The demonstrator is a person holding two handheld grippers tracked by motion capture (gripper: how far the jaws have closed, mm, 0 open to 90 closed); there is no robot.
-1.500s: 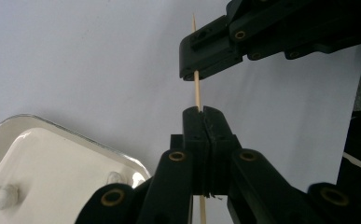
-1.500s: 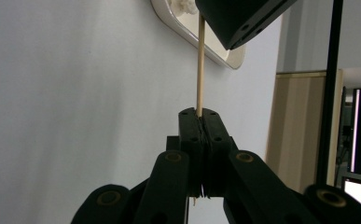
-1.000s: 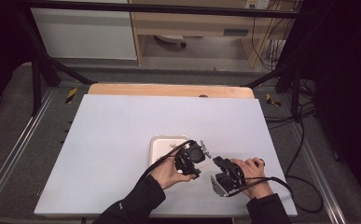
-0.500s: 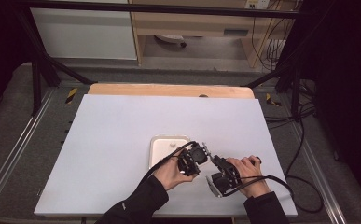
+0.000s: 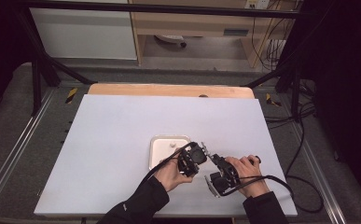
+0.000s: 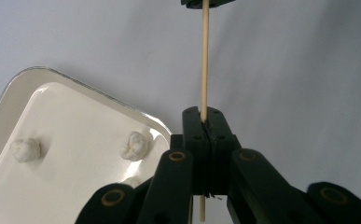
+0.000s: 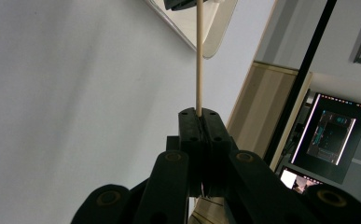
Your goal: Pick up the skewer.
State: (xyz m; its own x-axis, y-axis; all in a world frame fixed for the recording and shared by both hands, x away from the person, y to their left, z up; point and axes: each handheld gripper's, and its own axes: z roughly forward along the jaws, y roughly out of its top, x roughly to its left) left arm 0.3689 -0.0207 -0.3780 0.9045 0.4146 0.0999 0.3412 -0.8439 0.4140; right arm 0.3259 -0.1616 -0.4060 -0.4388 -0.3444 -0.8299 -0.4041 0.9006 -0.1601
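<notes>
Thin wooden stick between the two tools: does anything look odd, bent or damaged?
Nothing stands out. The thin wooden stick runs straight, clamped at one end in the left tool and at the other in the right tool.

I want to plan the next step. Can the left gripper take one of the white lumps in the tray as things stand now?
Probably not yet. The left gripper is shut on the wooden stick, which the right gripper also clamps. The lumps lie close and uncovered in the tray.
</notes>
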